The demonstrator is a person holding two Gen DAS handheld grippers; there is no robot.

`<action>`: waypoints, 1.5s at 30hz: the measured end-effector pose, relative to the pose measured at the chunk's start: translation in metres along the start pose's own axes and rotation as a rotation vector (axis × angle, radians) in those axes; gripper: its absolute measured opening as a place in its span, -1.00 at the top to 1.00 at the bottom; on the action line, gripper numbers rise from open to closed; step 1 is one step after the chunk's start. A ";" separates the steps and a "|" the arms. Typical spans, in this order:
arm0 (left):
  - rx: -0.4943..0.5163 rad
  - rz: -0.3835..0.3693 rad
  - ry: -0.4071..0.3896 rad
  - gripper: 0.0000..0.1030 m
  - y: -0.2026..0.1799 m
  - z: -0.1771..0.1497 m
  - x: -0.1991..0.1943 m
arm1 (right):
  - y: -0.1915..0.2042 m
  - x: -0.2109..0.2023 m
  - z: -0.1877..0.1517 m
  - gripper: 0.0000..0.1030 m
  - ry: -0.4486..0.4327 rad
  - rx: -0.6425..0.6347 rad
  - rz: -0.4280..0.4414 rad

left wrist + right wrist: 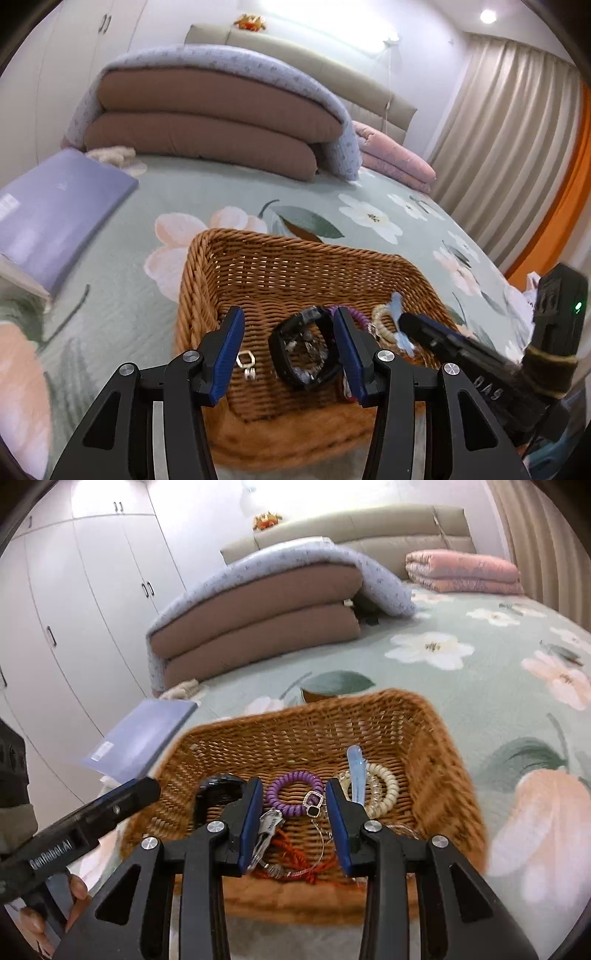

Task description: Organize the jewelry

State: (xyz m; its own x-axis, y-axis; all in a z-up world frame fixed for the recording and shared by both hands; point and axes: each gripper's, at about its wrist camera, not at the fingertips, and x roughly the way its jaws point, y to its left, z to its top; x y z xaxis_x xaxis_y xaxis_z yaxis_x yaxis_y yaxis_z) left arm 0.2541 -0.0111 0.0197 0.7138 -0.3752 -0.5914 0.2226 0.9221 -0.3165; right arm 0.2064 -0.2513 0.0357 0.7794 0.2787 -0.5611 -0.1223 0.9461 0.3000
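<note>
**Q:** Jewelry: where does it lie, and how are the two tools posed?

**A:** All pieces sit inside the wicker basket (417,716) on the floral bed cover (480,686), low in the centre of both views. The left gripper (288,343) reaches over the basket's near rim, tilted downward, jaws spread wide and holding nothing; the black watch (304,350) lies between its blue pads (227,354). A small silver pendant (245,363) lies on the basket floor just right of the left pad. The right gripper (293,821) enters likewise from the near rim, jaws wide apart and empty, framing the purple coil bracelet (293,786) with its dark-stoned charm (314,805). Beside its right pad lie the cream coil bracelet (384,786) and a pale blue clip (356,771); an orange cord (295,856) runs beneath.

**Q:** What bounds the open room?

**A:** Basket walls rise on all four sides; its far half is bare weave. A purple box (62,210) sits at centre left of the left view, folded quilts (258,616) behind. In the right view the left tool's finger (122,801) crosses the lower left, near the basket's left rim.
</note>
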 end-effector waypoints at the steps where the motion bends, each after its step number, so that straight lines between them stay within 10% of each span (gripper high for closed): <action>1: 0.021 0.015 -0.016 0.00 -0.005 -0.003 -0.009 | 0.005 -0.012 -0.002 0.16 -0.011 -0.012 0.003; 9: 0.095 0.133 -0.176 -0.27 -0.046 -0.040 -0.109 | 0.041 -0.108 -0.043 -0.52 -0.125 -0.094 -0.039; 11: 0.107 0.164 -0.214 -0.53 -0.054 -0.053 -0.129 | 0.047 -0.122 -0.057 -0.52 -0.129 -0.112 -0.073; 20: 0.130 0.220 -0.236 -0.56 -0.052 -0.108 -0.150 | 0.045 -0.105 -0.103 -0.52 -0.082 -0.223 -0.248; 26: 0.095 0.240 -0.141 -0.56 -0.038 -0.115 -0.121 | 0.036 -0.106 -0.104 -0.52 -0.081 -0.197 -0.231; 45: 0.050 0.216 -0.212 -0.56 -0.035 -0.117 -0.139 | 0.045 -0.126 -0.104 -0.54 -0.180 -0.214 -0.251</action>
State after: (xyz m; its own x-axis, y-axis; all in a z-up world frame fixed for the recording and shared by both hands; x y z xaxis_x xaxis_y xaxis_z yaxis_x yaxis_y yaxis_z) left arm 0.0698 -0.0024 0.0261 0.8698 -0.1470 -0.4710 0.0792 0.9838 -0.1607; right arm 0.0393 -0.2270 0.0397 0.8947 0.0181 -0.4464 -0.0245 0.9997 -0.0087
